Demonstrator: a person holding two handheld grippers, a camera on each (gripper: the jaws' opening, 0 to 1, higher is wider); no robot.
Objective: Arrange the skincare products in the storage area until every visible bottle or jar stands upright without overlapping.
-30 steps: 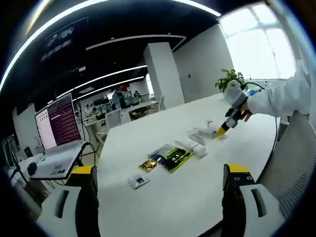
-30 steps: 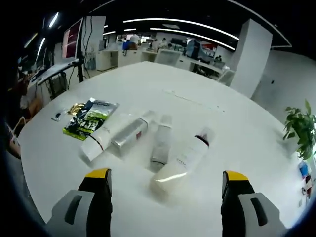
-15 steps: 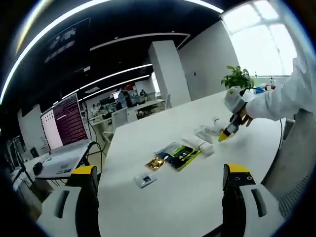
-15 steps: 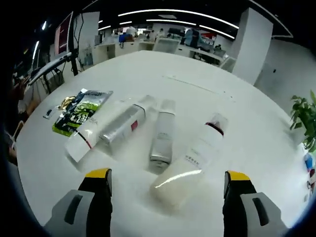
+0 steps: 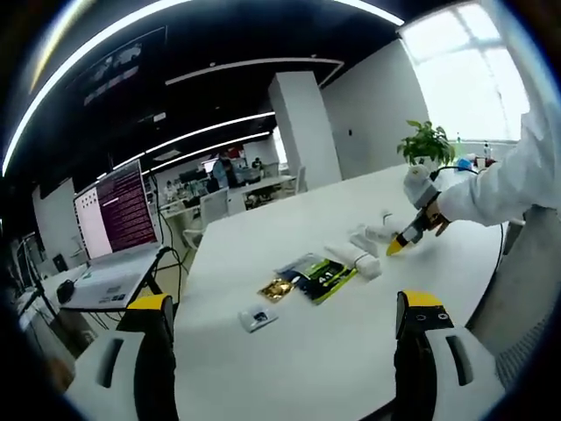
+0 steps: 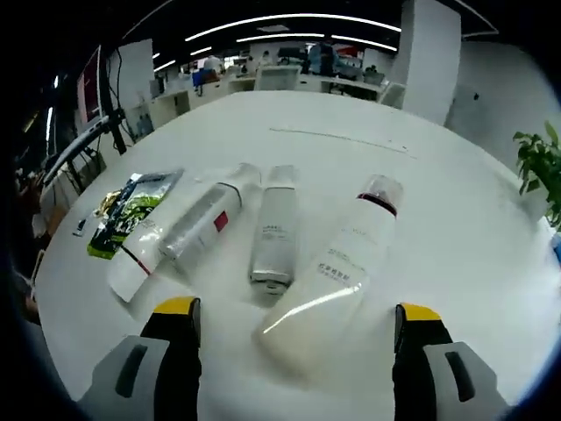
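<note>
**Over the bottles: right gripper wide apart, nothing held**

Between the yellow-tipped jaws of the right gripper point(image 6: 291, 309), spread wide with nothing in them, lies the base of a large white bottle with a clear cap and dark red collar point(image 6: 337, 263). It is on its side on the round white table point(image 6: 456, 228), cap pointing away from the gripper, base just ahead of the jaw tips and nearer the right-hand jaw; no contact.

Just left of it: a slim silver-white tube point(image 6: 273, 225), also flat. Further left: a silver tube with a red label patch point(image 6: 204, 222), then a white tube with a red band near its end point(image 6: 133, 260), touching or overlapping the silver one along its side, can't tell which. All four products lie flat, roughly parallel, none upright.

Past the tubes on the left: one green-and-black foil sachet point(image 6: 125, 213) flat on the table, a small gold packet point(image 6: 107, 201) at its far edge.

Left gripper point(image 5: 286, 309) sits well back from the group, jaws wide apart and empty, over bare table. From its view: a small white sachet point(image 5: 257, 317) lies nearest, then gold packet, green sachet, then the products with the right gripper above them, held by a hand in a white sleeve point(image 5: 500, 180). One open laptop point(image 5: 110, 241) off the table's left, one potted green plant point(image 5: 428, 145) at the far edge.
</note>
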